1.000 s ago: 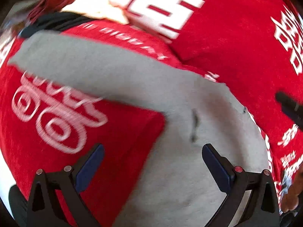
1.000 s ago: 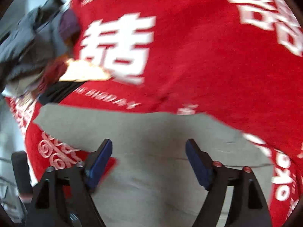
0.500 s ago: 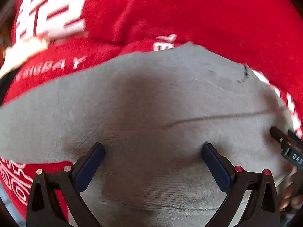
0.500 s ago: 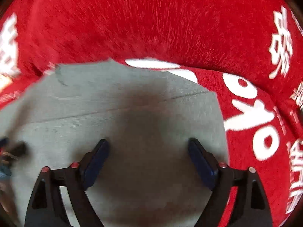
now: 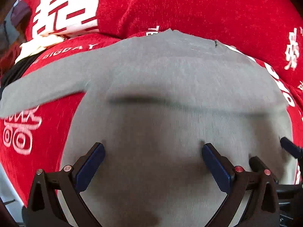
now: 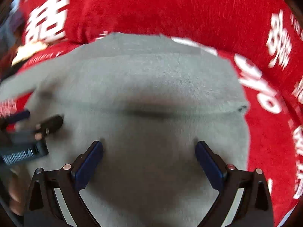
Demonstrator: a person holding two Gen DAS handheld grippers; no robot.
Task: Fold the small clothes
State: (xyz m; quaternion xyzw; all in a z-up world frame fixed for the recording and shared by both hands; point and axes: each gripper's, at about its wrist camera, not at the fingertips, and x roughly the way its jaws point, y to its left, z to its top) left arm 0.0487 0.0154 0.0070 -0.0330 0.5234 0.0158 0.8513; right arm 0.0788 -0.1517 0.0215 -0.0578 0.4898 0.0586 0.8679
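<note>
Two cloths fill both of your wrist views: a red plush cover [image 5: 208, 9] with white printed characters, and on top of it the grey garment [image 5: 170, 75] you are folding. The red cover is the bigger by far, velvety, with a short nap, and it humps up into a soft ridge behind the garment. White block lettering [image 5: 66, 13] runs across its far left part and more runs down its right side.

The grey garment lies flat near the middle of the cover, close below both cameras. It looks like a soft knit with a fine, slightly fuzzy surface. One long sleeve [image 5: 43, 87] sticks out to the left as a tapering strip, and a dark crease [image 6: 149, 113] runs across the body where one layer lies over another.

Your left gripper [image 5: 151, 147] has its jaws spread wide, with the blue-padded fingertips [image 5: 206, 149] hovering close over the grey fabric and nothing pinched between them; you cannot tell whether the tips touch the cloth. Your right gripper [image 6: 148, 145] is likewise spread about as far as it goes, empty, over the same garment. Each gripper shows blurred at the edge of the other's view.

A pale crumpled cloth [image 5: 39, 43] lies at the far left beside the lettering.
</note>
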